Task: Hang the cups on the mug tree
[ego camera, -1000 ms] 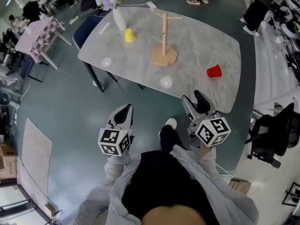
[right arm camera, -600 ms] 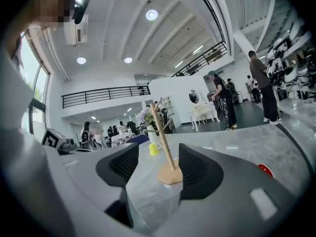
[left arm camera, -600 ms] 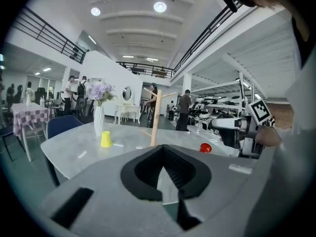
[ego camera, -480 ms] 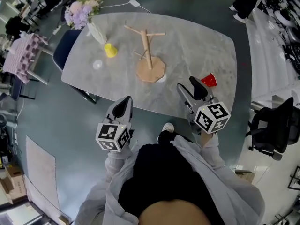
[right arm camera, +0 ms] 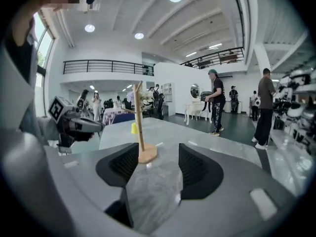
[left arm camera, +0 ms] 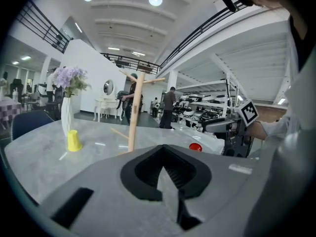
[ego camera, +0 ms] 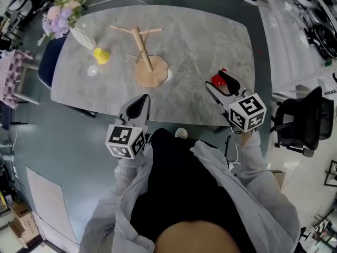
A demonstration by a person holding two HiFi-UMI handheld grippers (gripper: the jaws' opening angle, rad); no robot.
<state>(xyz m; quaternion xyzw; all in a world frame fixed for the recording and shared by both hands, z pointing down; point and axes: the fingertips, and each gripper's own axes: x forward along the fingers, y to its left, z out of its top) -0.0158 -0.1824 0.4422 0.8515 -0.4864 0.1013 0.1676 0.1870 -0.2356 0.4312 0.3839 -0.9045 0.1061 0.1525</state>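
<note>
Counting containers first: one white vase holding a bunch of pale flowers, standing at the far left of the marble table. Tallying two cups, contents not showing (the yellow one standing mouth-down). Sitting just beside the vase: the yellow cup. Sitting near the table's right front edge: the red cup, close by the right gripper's tips. Standing mid-table: one wooden mug tree, no cup hanging on it yet. Hovering at the near edge, two grippers: left gripper pinching its jaws together on nothing; right gripper holding its jaws well apart, only tabletop showing between them.
</note>
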